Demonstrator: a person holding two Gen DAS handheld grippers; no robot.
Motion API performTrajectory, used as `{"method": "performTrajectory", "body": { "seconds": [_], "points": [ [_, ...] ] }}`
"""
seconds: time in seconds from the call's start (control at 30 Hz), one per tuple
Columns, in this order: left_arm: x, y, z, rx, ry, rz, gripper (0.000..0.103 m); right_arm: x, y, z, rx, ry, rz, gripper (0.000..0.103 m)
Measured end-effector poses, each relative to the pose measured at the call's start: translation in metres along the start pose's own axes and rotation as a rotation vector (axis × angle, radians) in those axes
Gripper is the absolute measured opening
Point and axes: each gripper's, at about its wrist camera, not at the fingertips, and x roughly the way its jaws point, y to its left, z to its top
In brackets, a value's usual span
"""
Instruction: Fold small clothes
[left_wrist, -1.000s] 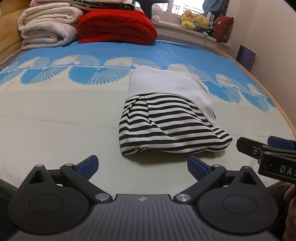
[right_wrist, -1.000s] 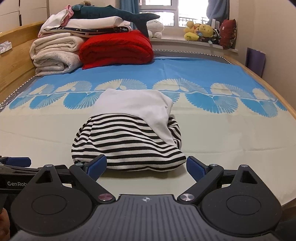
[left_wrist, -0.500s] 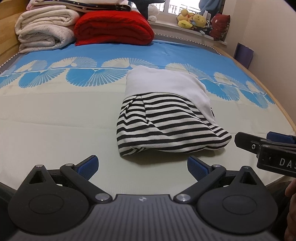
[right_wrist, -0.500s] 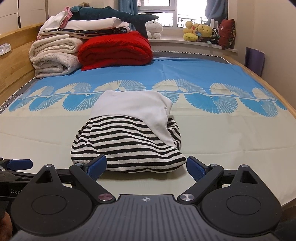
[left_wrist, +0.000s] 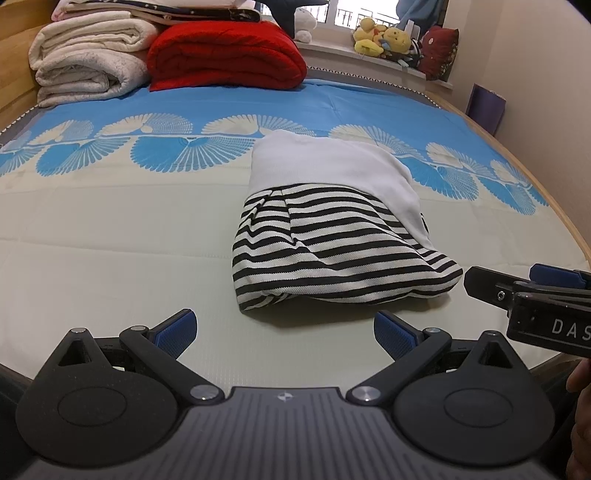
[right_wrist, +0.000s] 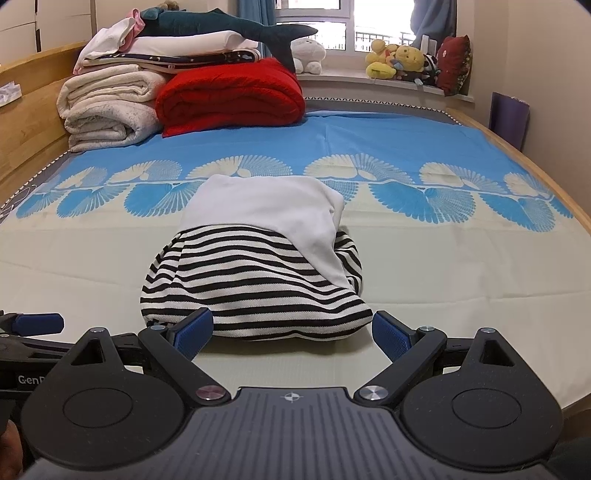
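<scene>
Fingers of my left gripper (left_wrist: 284, 330) and right gripper (right_wrist: 293, 330) are spread wide, grasping nothing, just short of the folded striped garment (right_wrist: 255, 280) on the bed (left_wrist: 92, 236).

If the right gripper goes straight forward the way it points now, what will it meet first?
Most likely the near folded edge of the striped garment, lying just ahead of the open right gripper on the bed sheet. Depth is uncertain.
</scene>
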Motion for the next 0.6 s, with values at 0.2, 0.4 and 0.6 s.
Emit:
{"method": "performTrajectory", "body": {
  "seconds": [0.2, 0.4, 0.6],
  "points": [
    [0.0001, 0.0000, -0.0002, 0.000, -0.002, -0.002, 0.102, 0.0006, 0.0011, 0.0002, -0.001, 0.000, -0.001, 0.093],
    [0.0004, 0.0007, -0.0002, 0.003, -0.001, -0.003, 0.102, 0.0006, 0.0015, 0.0002, 0.001, -0.001, -0.002, 0.093],
    [0.0003, 0.0007, -0.0002, 0.003, -0.002, -0.003, 0.102, 0.0006, 0.0012, 0.0003, 0.000, -0.001, -0.001, 0.093]
  ]
}}
